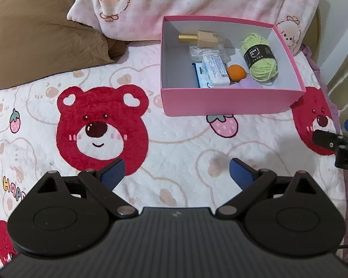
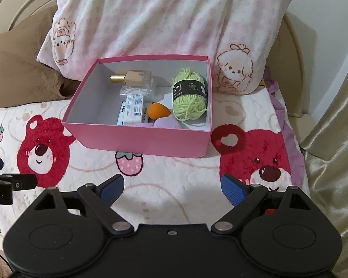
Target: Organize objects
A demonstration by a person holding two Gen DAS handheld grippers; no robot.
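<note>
Bed w/ a pink-and-white blanket [image 2: 185,185] printed w/ red bears and strawberries. A pink box [image 2: 141,142] w/ no lid sits on it, against a cartoon-print pillow [image 2: 164,20].

Inside the box: a bottle w/ gold cap [image 2: 133,78] lying on its side at the back, a clear bag [image 2: 132,91] of small white bits, a white packet [image 2: 133,111] atop a blue-edged one, an orange ball [image 2: 159,112], something lilac [image 2: 165,123] at the front wall, and a green yarn skein [image 2: 189,98] at the right.

Left gripper [image 1: 176,176] and right gripper [image 2: 172,191] both hover low over the blanket in front of the box, jaws spread wide, nothing held. Each shows at the edge of the other's view.

Progress, as a judgement: looks done or nearly so. Every loose item in view is in the box; none lies on the blanket.

Writing: yarn's black band has small print, too fine to read. Packet text unreadable. Pillow corner reads approx. "have good". Blanket shows part of "Happ" in the left wrist view.
</note>
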